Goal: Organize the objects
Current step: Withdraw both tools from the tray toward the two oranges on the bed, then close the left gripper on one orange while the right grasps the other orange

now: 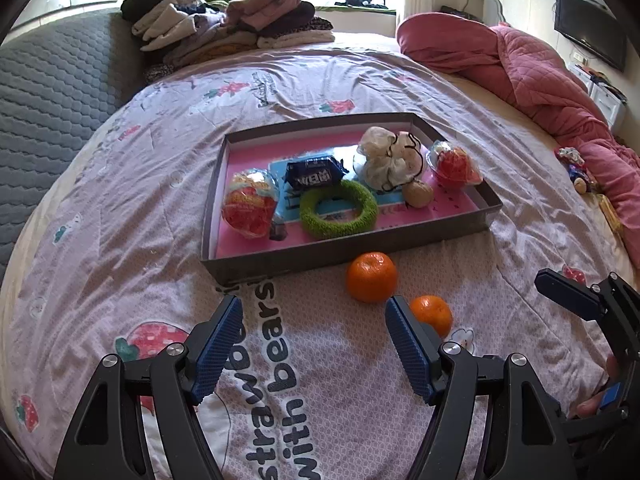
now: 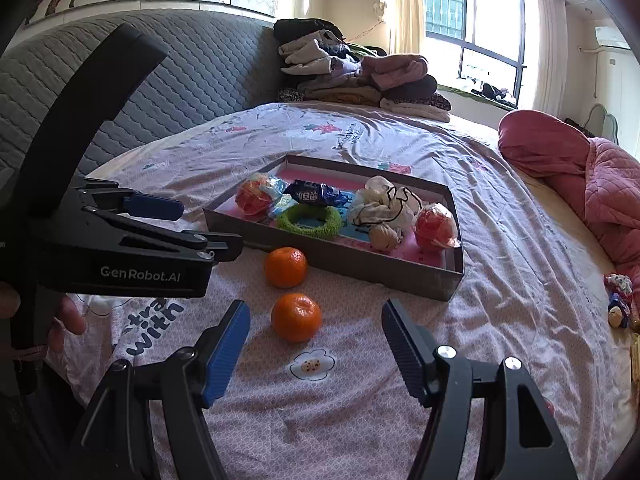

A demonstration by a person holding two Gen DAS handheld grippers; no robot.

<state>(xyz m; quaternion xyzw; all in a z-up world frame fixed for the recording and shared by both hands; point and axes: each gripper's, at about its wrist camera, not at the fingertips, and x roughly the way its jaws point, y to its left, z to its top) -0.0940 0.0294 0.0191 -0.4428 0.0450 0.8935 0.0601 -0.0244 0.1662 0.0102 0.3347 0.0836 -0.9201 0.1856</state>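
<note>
Two oranges lie loose on the bedspread (image 1: 120, 208), just outside the near wall of the tray (image 1: 344, 254). Left to right: the left gripper (image 1: 314, 320) hangs with jaws apart and empty, the larger orange (image 1: 372, 276) ahead of it near the tray wall; the smaller orange (image 2: 296, 316) sits almost between the spread, empty fingers of the right gripper (image 2: 316, 328). This looks like the approach before a pick. Next, each gripper likely needs to drop over its fruit, close gently, then lift it over the wall into the crowded tray.
</note>
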